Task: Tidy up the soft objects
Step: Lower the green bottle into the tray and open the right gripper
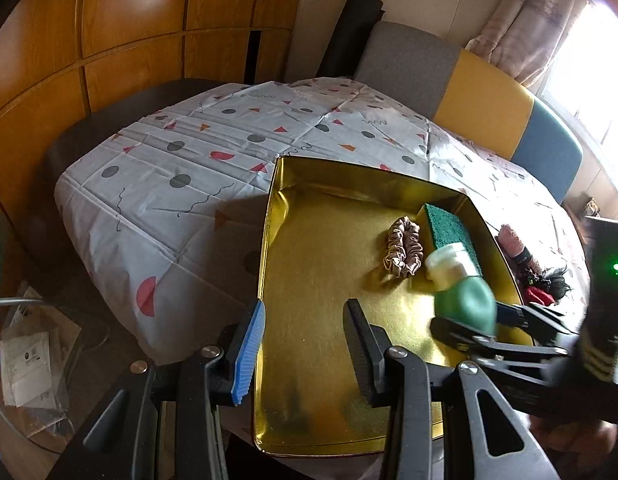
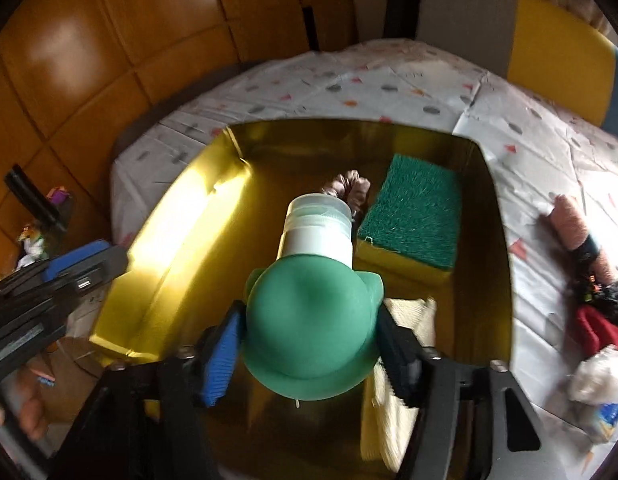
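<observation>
The right tool (image 2: 309, 344) has a soft green squeeze bottle (image 2: 313, 320) with a white cap between its pads and is carrying it, cap forward, over the gold tin tray (image 1: 269, 240) on the cloth-covered table (image 1: 169, 168). The pads sit against the bottle's flanks, so I would call it held, though the picture is smeared and the grip looks light. The left tool (image 1: 305, 344) straddles the near-left rim of the tray with its jaws partly apart and nothing in them, as if steadying it. Already in the tray are a green-and-yellow sponge (image 2: 413, 220) in the far right corner, a beige scrunchie (image 1: 405, 252) just beside it, and a cream knitted cloth (image 2: 409, 320) under the right tool. To my eye the job now is setting the bottle down: best to bring it low over the bare gold floor left of the scrunchie, lay it on its side so it cannot roll onto the sponge, and let go only once it rests. Squeezing harder would dent it or pop it out. More soft things, a pink roll (image 2: 569, 224) and a red and black bundle (image 2: 597, 320), wait on the table to the right.
</observation>
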`<action>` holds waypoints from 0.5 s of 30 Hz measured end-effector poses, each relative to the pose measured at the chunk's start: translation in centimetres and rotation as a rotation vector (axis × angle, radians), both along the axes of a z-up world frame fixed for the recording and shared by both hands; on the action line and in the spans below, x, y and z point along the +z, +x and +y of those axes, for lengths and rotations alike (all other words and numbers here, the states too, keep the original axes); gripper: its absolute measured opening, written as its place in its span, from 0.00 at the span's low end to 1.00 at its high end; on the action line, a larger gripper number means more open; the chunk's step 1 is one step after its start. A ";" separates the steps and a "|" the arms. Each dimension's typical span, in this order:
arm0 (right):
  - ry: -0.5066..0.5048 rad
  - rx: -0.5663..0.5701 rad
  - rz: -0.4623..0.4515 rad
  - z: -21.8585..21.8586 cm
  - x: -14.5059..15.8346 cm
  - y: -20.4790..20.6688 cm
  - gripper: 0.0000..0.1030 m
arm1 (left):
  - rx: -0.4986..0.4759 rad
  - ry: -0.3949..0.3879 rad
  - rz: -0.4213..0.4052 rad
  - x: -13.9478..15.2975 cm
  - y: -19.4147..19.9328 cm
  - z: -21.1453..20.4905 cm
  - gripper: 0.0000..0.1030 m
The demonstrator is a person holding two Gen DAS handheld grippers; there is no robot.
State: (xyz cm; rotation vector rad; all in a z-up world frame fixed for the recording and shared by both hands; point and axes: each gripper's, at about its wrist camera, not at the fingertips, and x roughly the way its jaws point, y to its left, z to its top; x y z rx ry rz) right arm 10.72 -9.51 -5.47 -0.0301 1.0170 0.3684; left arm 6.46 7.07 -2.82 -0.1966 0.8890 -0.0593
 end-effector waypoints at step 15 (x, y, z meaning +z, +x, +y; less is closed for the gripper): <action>0.064 -0.051 -0.030 -2.7 1.2 -1.3 0.75 | -0.044 0.046 -0.009 0.3 -0.1 -1.6 0.39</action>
